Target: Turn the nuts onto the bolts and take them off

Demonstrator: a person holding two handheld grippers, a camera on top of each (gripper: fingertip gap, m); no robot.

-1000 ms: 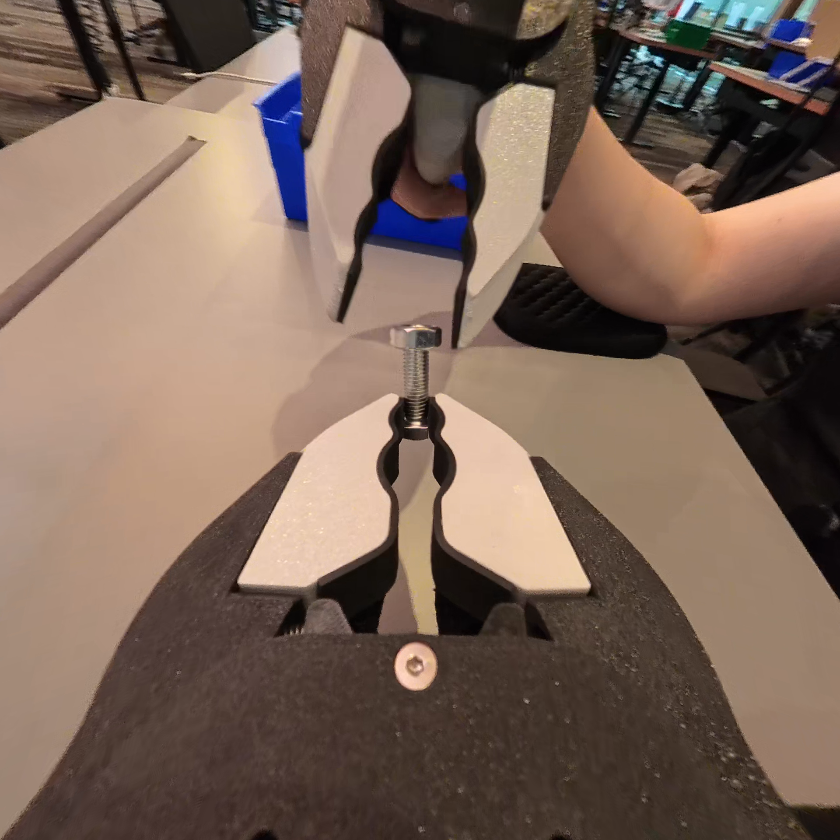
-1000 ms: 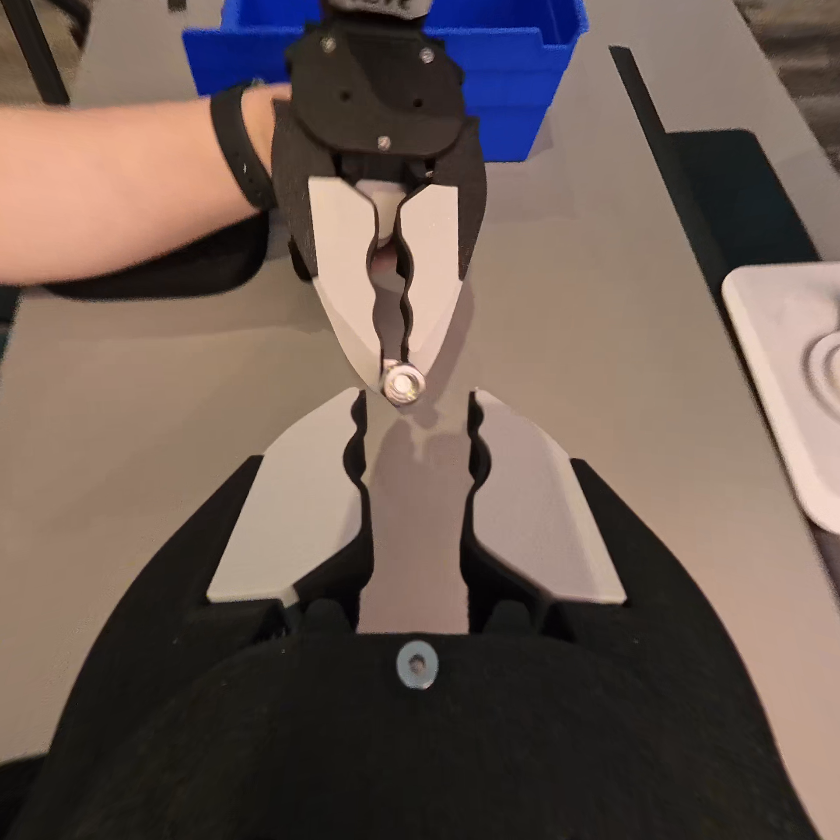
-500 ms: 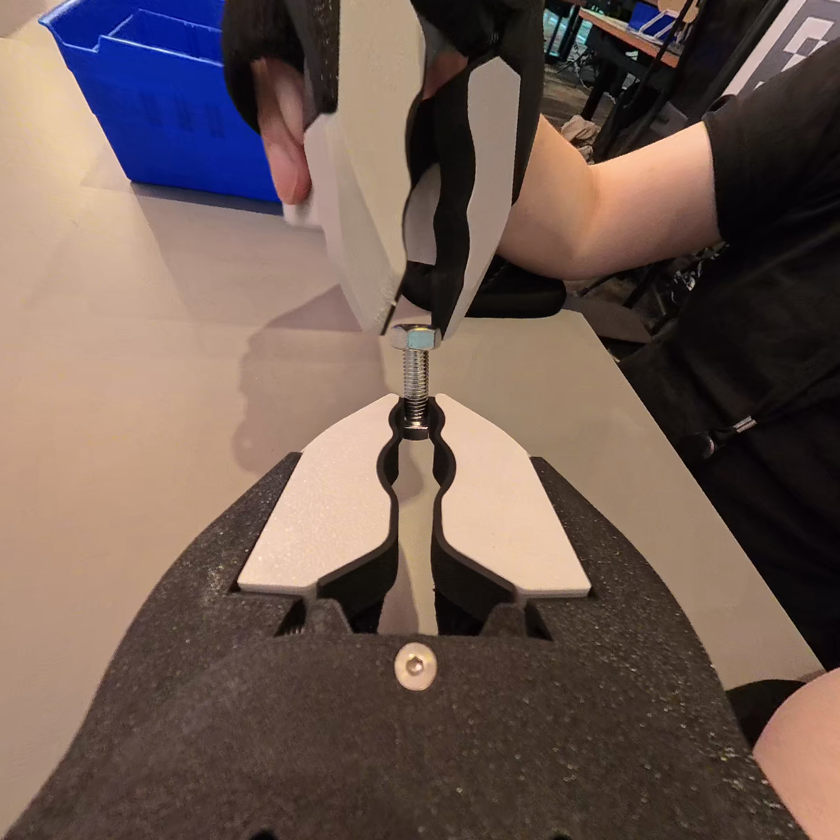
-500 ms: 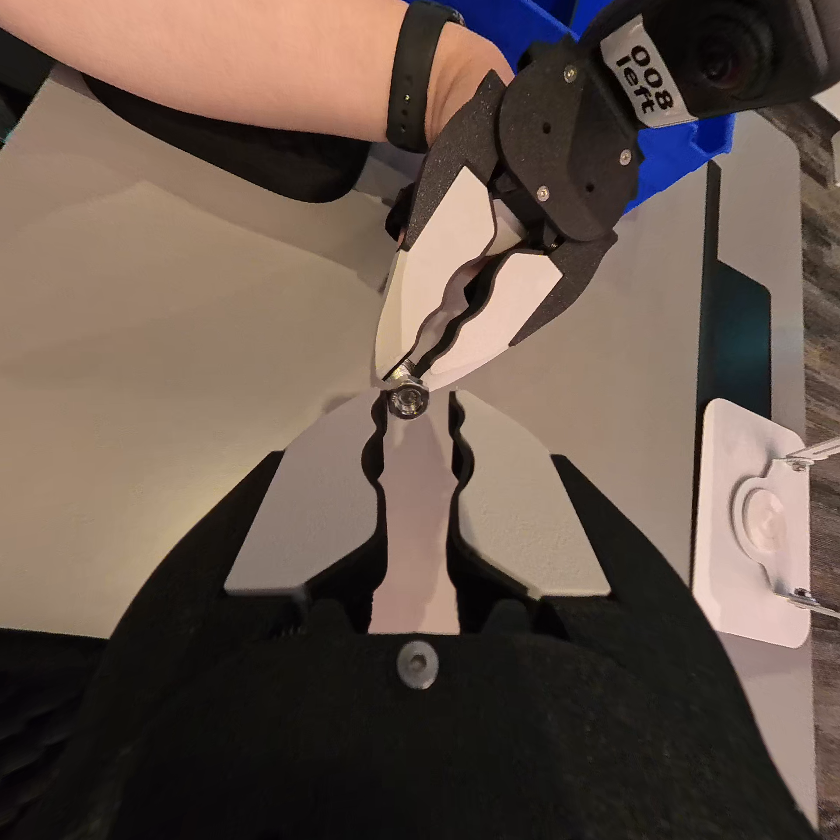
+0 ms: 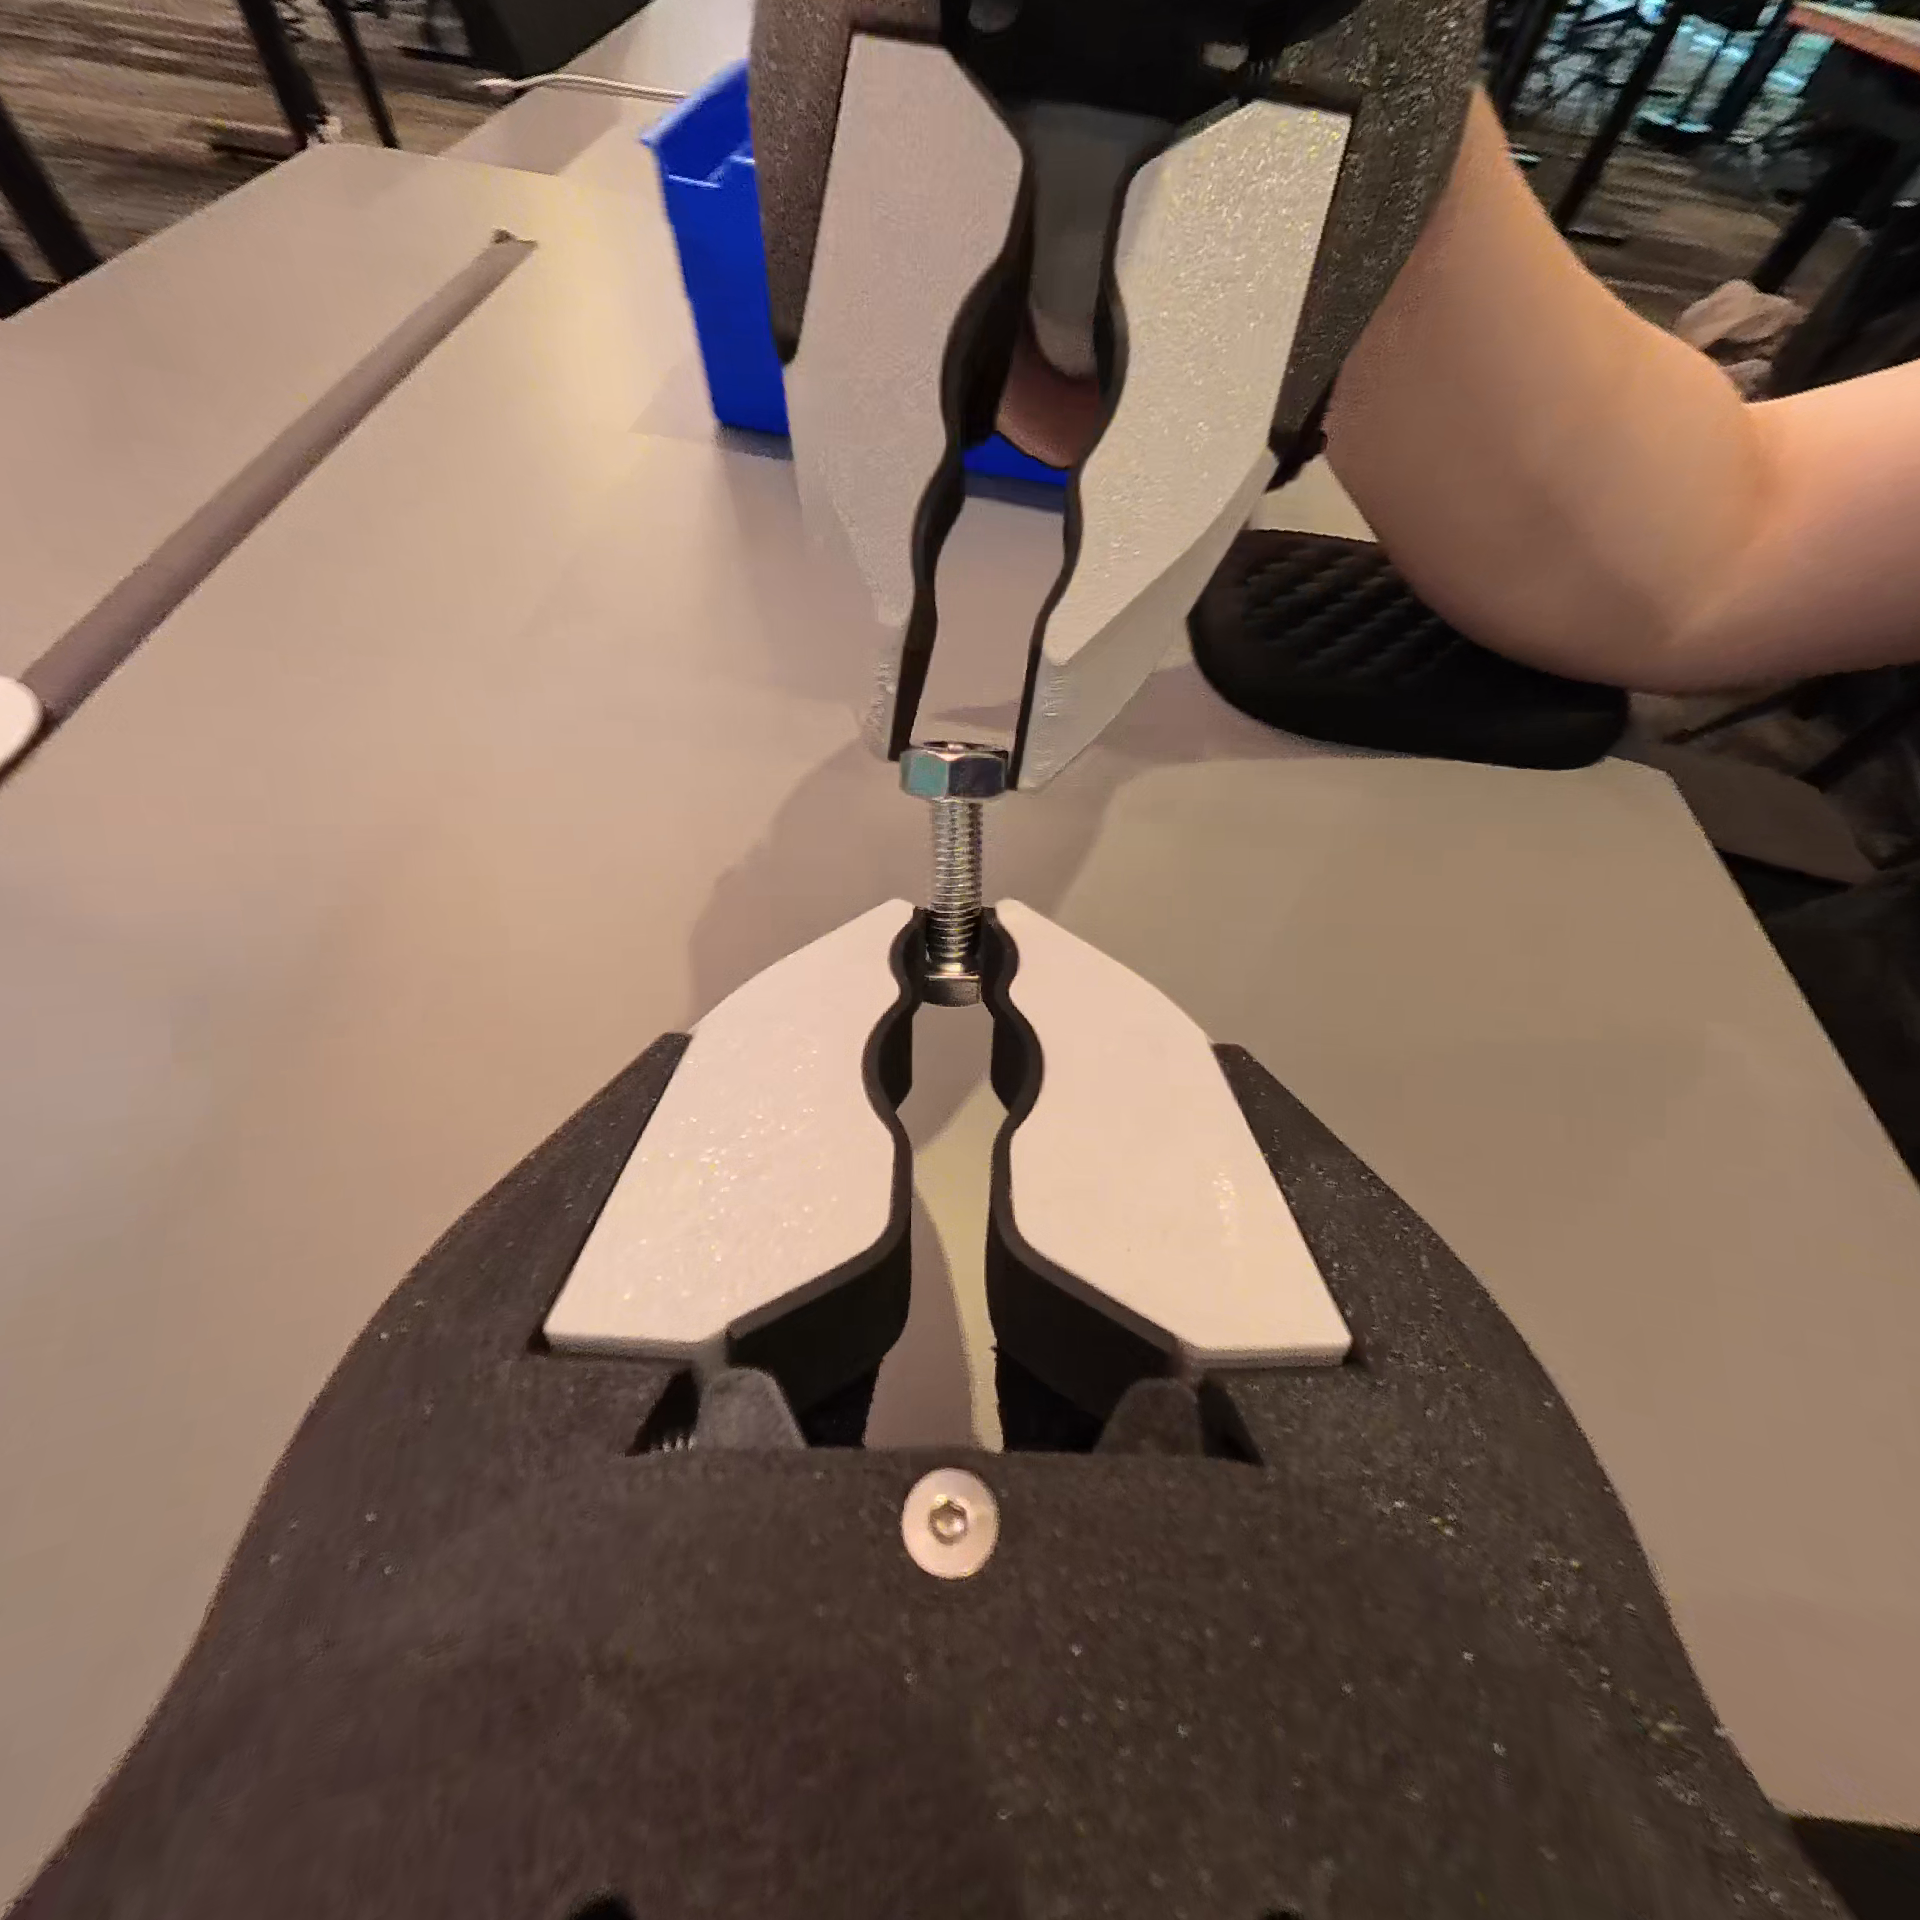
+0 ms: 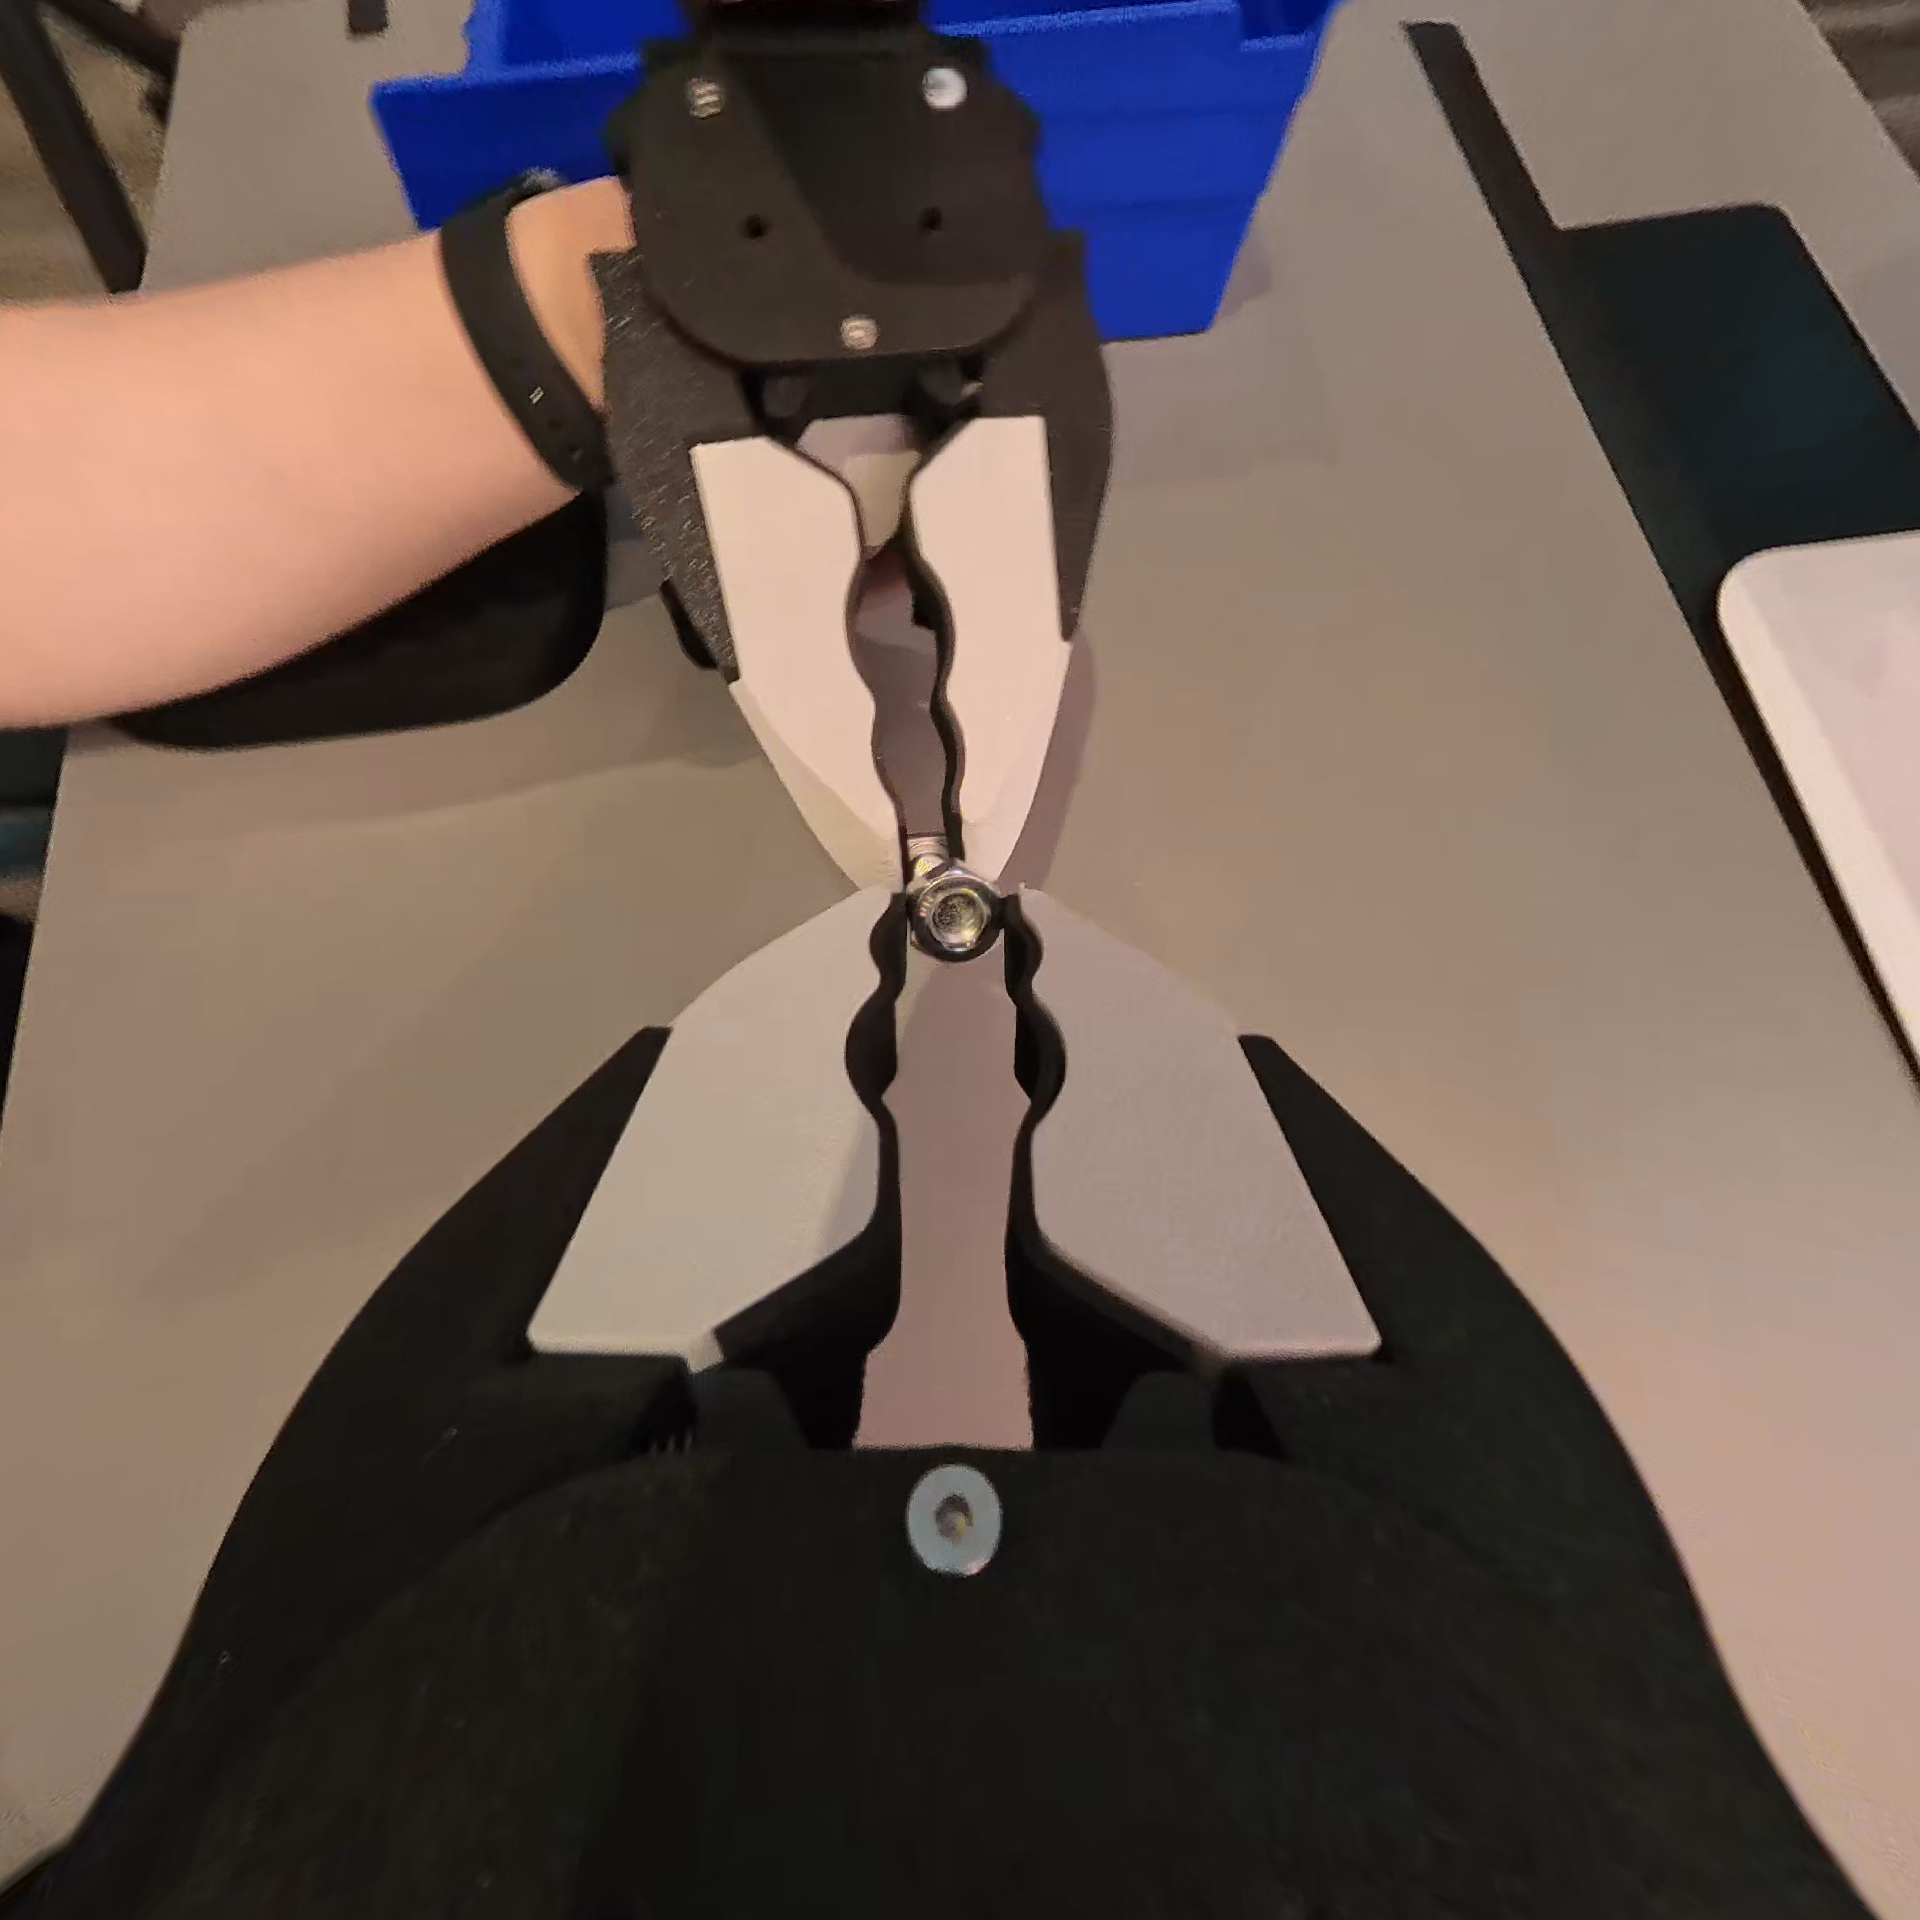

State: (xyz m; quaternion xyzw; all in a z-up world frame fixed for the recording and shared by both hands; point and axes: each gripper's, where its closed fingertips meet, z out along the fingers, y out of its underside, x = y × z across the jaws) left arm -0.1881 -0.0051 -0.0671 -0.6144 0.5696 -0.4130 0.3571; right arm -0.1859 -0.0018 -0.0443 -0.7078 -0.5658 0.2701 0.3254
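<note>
Left gripper (image 5: 948, 961) is clamped on the lower end of the bolt (image 5: 951, 878), holding it upright over the grey table (image 5: 416, 831); what sits between the tips there looks like the bolt head, can't confirm; my read is this hand is just the vise, keeping the shank from spinning.

Right gripper (image 6: 951, 914) comes in from above, tips closed on the hex nut (image 5: 954, 771) at the top end of the thread; seen end-on in the right wrist view, the nut sits square between the tips, so the grip is coaxial with the bolt, which is what turning needs. Most of the thread shows bare below the nut; can't tell from here whether it is going on or coming off.

Blue bin (image 6: 1143, 156) sits at the far side of the table, behind the left gripper; interior hidden, so contents unknown. White tray (image 6: 1829, 727) at the right edge, mostly cut off; nothing identifiable on the visible part.
</note>
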